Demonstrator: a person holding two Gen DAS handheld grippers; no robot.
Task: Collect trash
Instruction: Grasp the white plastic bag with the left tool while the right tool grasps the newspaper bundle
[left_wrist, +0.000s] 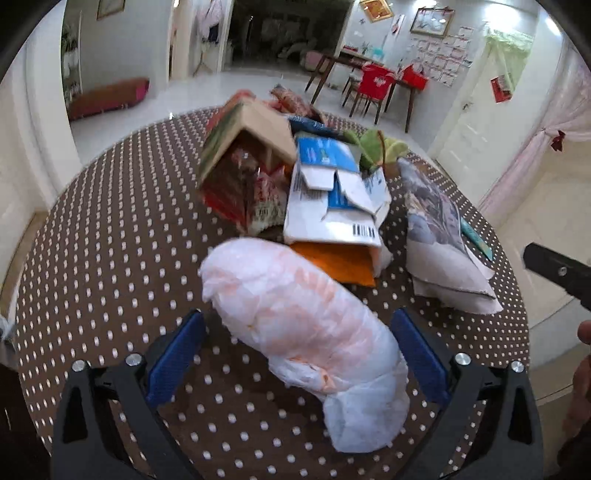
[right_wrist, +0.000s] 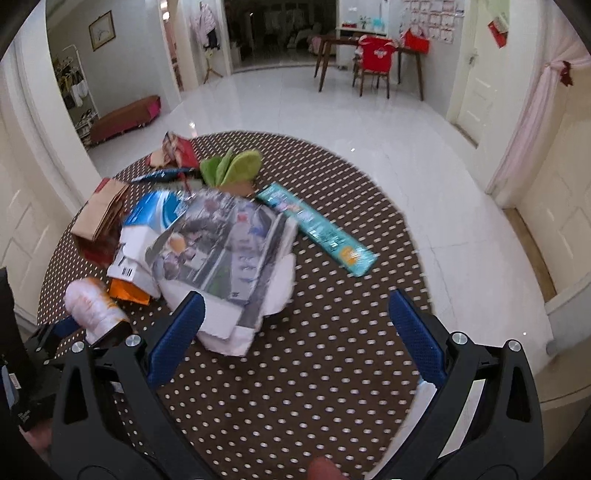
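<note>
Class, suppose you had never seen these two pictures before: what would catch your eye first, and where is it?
First, the white, orange-tinted plastic bundle lying between the open left gripper fingers, nearest the camera. Behind it a heap of torn cartons and crumpled newspaper crowds the brown dotted table. A teal packet lies apart on the heap's right.

A glossy white tiled floor (right_wrist: 332, 122) runs to a wooden dining table (right_wrist: 369, 48), red-covered chair (right_wrist: 375, 55) and dark doorway (right_wrist: 280, 29).
</note>
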